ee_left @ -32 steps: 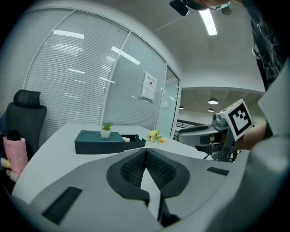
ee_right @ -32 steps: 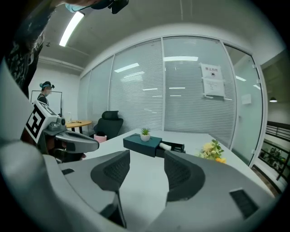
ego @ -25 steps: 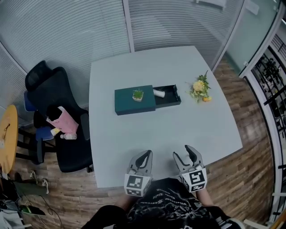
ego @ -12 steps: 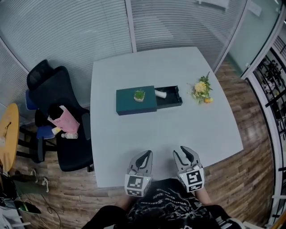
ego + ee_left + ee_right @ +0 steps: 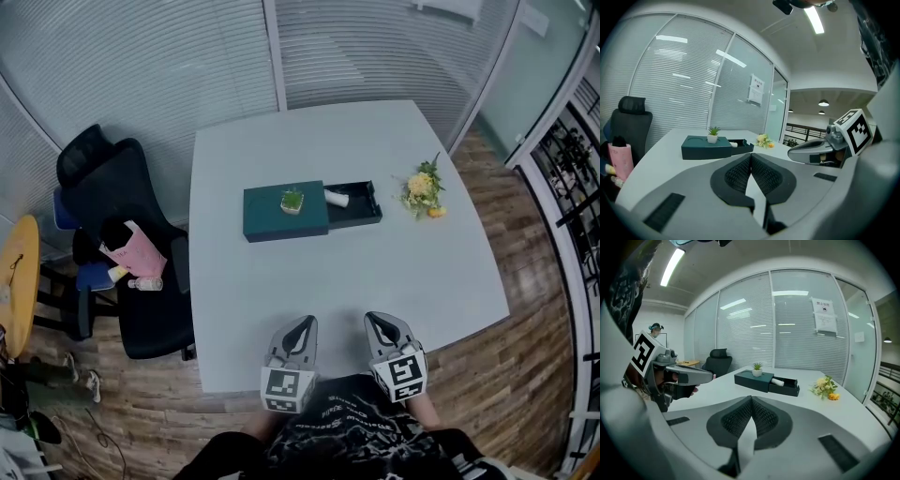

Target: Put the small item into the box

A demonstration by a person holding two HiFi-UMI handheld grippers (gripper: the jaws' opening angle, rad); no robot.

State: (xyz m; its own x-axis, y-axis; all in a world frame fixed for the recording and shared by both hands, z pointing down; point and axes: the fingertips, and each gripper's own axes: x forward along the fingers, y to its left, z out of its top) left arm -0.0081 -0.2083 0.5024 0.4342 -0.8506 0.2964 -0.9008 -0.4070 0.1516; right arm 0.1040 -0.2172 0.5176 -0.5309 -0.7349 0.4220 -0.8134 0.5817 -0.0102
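A dark green box (image 5: 284, 214) lies mid-table with its drawer (image 5: 356, 206) pulled out to the right. Inside the drawer rests a small white roll (image 5: 336, 197), seen also in the right gripper view (image 5: 777, 380). Both grippers hover over the table's near edge, far from the box. My left gripper (image 5: 302, 324) is shut, its pads meeting with nothing between them (image 5: 750, 156). The jaws of my right gripper (image 5: 379, 322) have just been closing and now meet on nothing (image 5: 751, 399).
A small potted plant (image 5: 292, 200) stands on the box lid. A bunch of yellow flowers (image 5: 419, 189) lies to the right of the drawer. A black office chair (image 5: 111, 246) with a pink bag stands left of the table. Glass walls with blinds run behind.
My right gripper's jaws went from wide open to shut, with nothing between them. Both grippers stayed near the table's front edge; the left did not change.
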